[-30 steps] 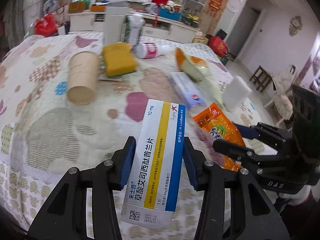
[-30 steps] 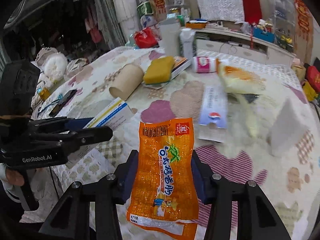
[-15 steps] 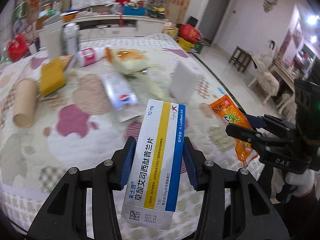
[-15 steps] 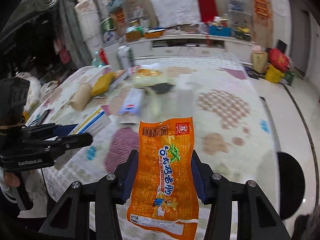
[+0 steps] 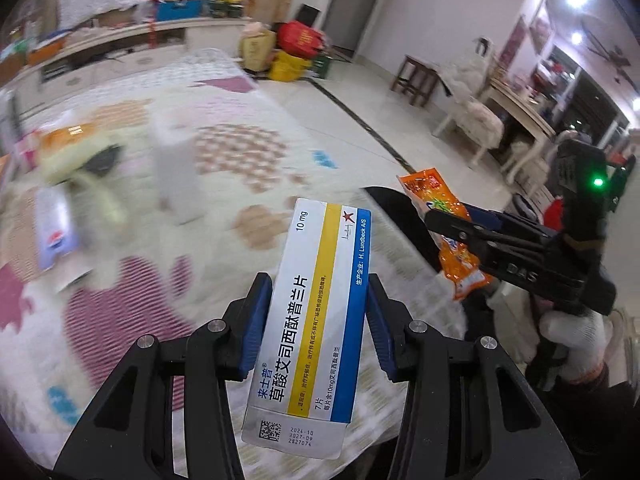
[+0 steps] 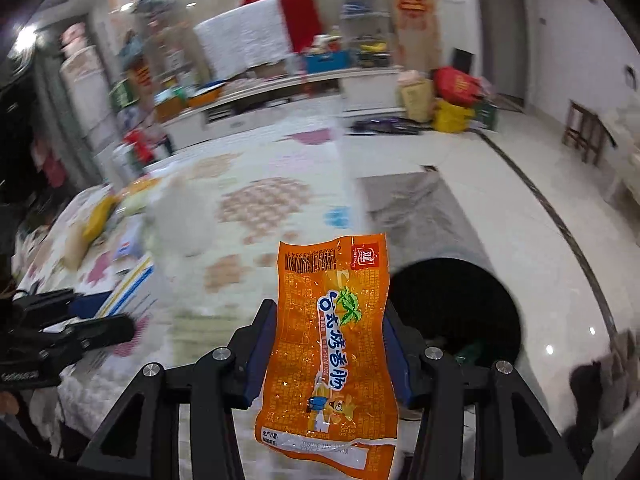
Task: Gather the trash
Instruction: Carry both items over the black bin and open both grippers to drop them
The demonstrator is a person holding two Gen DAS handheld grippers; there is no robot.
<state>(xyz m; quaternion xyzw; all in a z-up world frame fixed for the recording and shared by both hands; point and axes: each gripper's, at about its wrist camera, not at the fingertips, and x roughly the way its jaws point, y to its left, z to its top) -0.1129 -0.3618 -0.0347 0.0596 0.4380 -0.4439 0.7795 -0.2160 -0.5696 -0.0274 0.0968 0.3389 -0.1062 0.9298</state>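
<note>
The left gripper (image 5: 316, 320) is pinching a medicine box (image 5: 316, 312) by its long sides, blue pads flat against the card, and the right gripper (image 6: 328, 344) is clamped on an orange snack wrapper (image 6: 332, 336) the same way. Both pieces hang clear of the table (image 6: 256, 208), where more litter (image 5: 56, 232) lies blurred on the patterned cloth. The bin (image 6: 456, 304), lined in black, stands on the floor just past the table's edge, right of the wrapper in the right view. I'd say the step is carrying both to that bin. To do it well, bring each gripper squarely over the dark mouth before letting go; the wrapper is light and floppy and may drift or cling to a pad, so drop it low. Watch that the two grippers don't knock together.
</note>
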